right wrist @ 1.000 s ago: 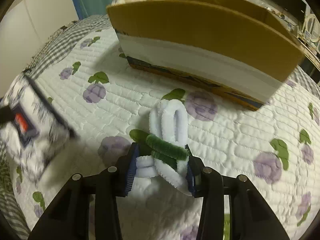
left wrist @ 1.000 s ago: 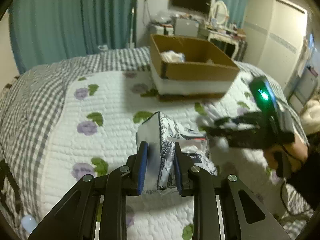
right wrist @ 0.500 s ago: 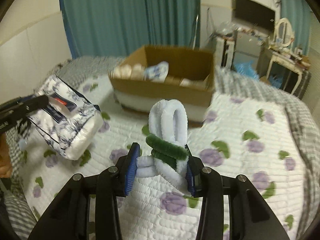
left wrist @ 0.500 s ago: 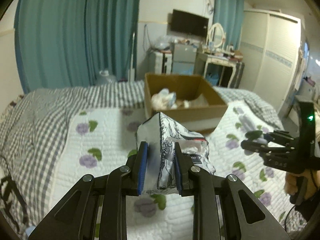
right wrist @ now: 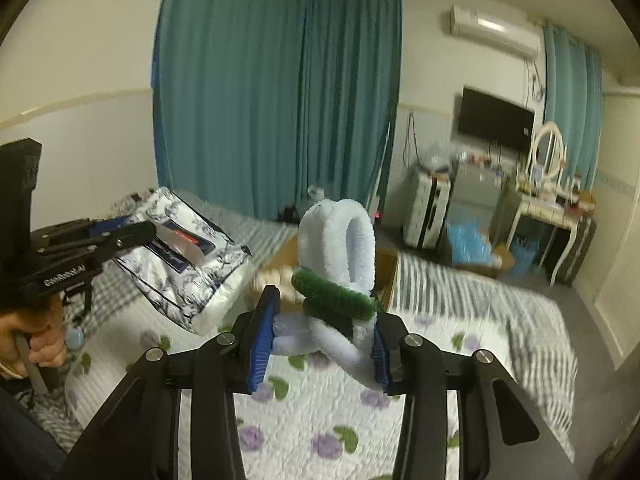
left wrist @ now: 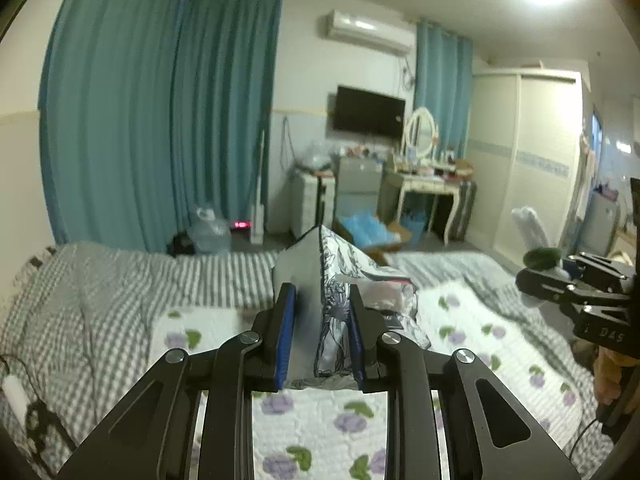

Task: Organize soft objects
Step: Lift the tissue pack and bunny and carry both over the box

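Above the flowered quilt (left wrist: 316, 412), the left gripper (left wrist: 320, 332) pinches a floral tissue pack (left wrist: 344, 280) between its blue pads while the right gripper (right wrist: 320, 340) clamps a white and green fuzzy toy (right wrist: 340, 264), a cardboard box (right wrist: 386, 268) partly hidden behind it.

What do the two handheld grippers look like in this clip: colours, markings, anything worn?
Both grippers, left and right, are matte black linkage frames with silver pivot screws and blue pads inside the fingers. White lettering marks each body's side; it is too blurred to read surely. A dark sleeve shows at the lower edge of the right wrist view.
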### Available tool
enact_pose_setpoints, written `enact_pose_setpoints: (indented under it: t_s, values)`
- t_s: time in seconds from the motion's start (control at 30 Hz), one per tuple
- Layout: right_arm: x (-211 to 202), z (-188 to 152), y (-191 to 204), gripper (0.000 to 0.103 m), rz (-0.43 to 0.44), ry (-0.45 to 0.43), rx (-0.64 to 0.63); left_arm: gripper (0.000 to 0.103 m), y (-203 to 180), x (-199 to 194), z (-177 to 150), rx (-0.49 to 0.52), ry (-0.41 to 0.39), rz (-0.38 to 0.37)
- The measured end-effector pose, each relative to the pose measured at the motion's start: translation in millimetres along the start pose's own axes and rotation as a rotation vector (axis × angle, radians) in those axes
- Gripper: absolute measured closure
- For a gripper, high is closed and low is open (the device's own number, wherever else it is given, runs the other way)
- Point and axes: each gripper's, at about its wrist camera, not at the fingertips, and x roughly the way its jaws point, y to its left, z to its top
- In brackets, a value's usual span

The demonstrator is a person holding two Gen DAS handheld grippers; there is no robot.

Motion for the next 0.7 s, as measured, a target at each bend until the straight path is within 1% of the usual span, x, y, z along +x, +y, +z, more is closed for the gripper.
enact_pose_setpoints:
  t_s: [0.13,0.23,0.4,0.53,0.7]
  values:
    - [-20.0,29.0,0.5,0.062,-0.002,-0.057,-0.024,0.08,3.1,-11.8,24.3,-0.001,-0.057,0.008]
    - [-26.6,45.2,-3.5,0.062,-0.012,-0.086,-0.041,0.08,5.0,-16.0,38.2,0.022,-0.101,0.023]
    - [-26.8,64.8,-14.8,0.062,-0.036,-0.129,-0.042,0.08,11.1,-2.0,54.4,-0.001,-0.117,0.033]
    - [-13.6,71.7,-25.7,0.062,-0.046,-0.153,-0.039,0.08,10.0,15.8,62.7,-0.016,-0.131,0.031]
    - [19.4,75.7,-34.8,0.062,-0.051,-0.151,-0.034,0.08,5.3,50.2,67.9,-0.017,-0.126,0.023]
